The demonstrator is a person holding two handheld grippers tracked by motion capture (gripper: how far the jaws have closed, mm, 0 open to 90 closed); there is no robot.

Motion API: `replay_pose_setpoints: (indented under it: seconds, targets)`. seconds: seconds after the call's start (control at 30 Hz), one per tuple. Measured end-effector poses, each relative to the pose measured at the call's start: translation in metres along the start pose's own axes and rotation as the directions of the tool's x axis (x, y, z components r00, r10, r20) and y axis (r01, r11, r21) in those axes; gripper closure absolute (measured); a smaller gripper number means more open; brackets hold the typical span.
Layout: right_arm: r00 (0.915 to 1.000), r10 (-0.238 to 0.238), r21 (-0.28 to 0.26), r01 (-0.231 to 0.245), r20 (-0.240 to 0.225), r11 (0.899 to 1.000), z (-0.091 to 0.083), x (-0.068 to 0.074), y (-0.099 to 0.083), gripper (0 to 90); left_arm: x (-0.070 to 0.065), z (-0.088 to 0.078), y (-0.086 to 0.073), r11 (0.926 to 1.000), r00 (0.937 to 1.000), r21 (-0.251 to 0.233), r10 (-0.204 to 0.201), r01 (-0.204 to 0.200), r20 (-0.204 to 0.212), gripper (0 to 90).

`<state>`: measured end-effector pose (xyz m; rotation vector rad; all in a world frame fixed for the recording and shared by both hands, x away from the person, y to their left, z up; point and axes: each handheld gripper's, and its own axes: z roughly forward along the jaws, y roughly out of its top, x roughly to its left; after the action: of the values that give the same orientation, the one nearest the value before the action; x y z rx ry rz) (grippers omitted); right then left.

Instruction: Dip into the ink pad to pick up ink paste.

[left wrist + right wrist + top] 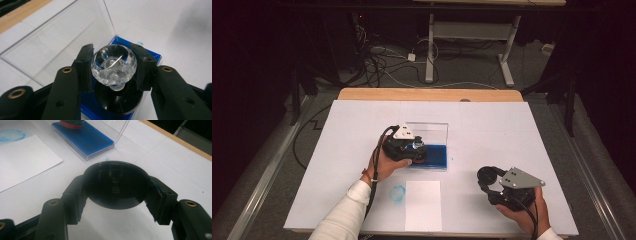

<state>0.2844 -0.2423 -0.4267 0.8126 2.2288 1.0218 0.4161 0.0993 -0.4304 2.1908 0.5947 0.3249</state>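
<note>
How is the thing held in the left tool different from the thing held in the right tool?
The stamp in the left tool has a clear, faceted knob on a black round base; the black cap in the right tool is dark, smooth and opaque. The stamp stands over the blue ink pad; the cap is held over the bare white table. Both are round and gripped at their sides.

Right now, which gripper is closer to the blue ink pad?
Left. The left gripper holds the crystal-knobbed stamp right over the blue ink pad. The right gripper sits apart, nearer the table's right edge, gripping a black round cap.
</note>
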Motion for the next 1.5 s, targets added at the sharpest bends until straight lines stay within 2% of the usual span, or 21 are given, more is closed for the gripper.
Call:
replay_pose_setpoints:
  seconds: [0.1,0.2,0.27,0.47,0.67,0.87,1.0,1.2,1.5]
  targets:
    - [1.0,-0.001,0.001,0.001,0.001,1.0,0.0,0.0,0.0,38.7,0.0,0.003,-0.001,0.9998,0.9997,0.019,0.011,-0.01,-0.021,54.8]
    - [1.0,-0.002,0.003,0.002,-0.002,1.0,0.0,0.0,0.0,38.7,0.001,0.005,-0.004,0.9995,0.9993,0.031,0.003,-0.002,-0.037,54.8]
    - [1.0,-0.003,0.012,0.003,-0.003,1.0,0.001,0.0,-0.001,38.7,0.002,0.005,-0.006,0.9998,0.9994,0.014,-0.011,0.011,-0.031,54.7]
    - [0.9999,-0.006,0.019,0.006,-0.009,1.0,0.002,0.0,-0.001,38.7,0.0,0.005,-0.01,1.0,0.9996,0.005,-0.007,0.007,-0.027,54.6]
    - [1.0,-0.003,0.023,0.004,-0.008,1.0,0.003,0.001,-0.001,38.7,-0.005,0.003,-0.014,0.9996,0.9984,0.004,0.028,-0.028,-0.049,54.6]
    - [0.9999,-0.004,0.022,0.004,-0.014,1.0,0.003,0.003,-0.001,38.7,-0.006,0.004,-0.015,0.9994,0.9976,-0.006,0.034,-0.034,-0.06,54.6]
    - [0.9999,-0.004,0.027,0.004,-0.016,1.0,0.003,0.003,-0.001,38.7,-0.004,0.006,-0.015,0.9996,0.9982,-0.018,0.02,-0.021,-0.057,54.6]
    - [0.9998,0.009,0.022,-0.009,-0.017,1.0,0.003,0.001,-0.002,38.6,-0.009,0.005,-0.016,0.9991,0.9963,-0.004,0.041,-0.042,-0.075,54.6]
    - [0.9999,0.008,0.018,-0.008,-0.015,1.0,0.003,0.001,-0.002,38.6,-0.008,0.005,-0.017,0.9998,0.9972,-0.007,0.017,-0.018,-0.073,54.7]
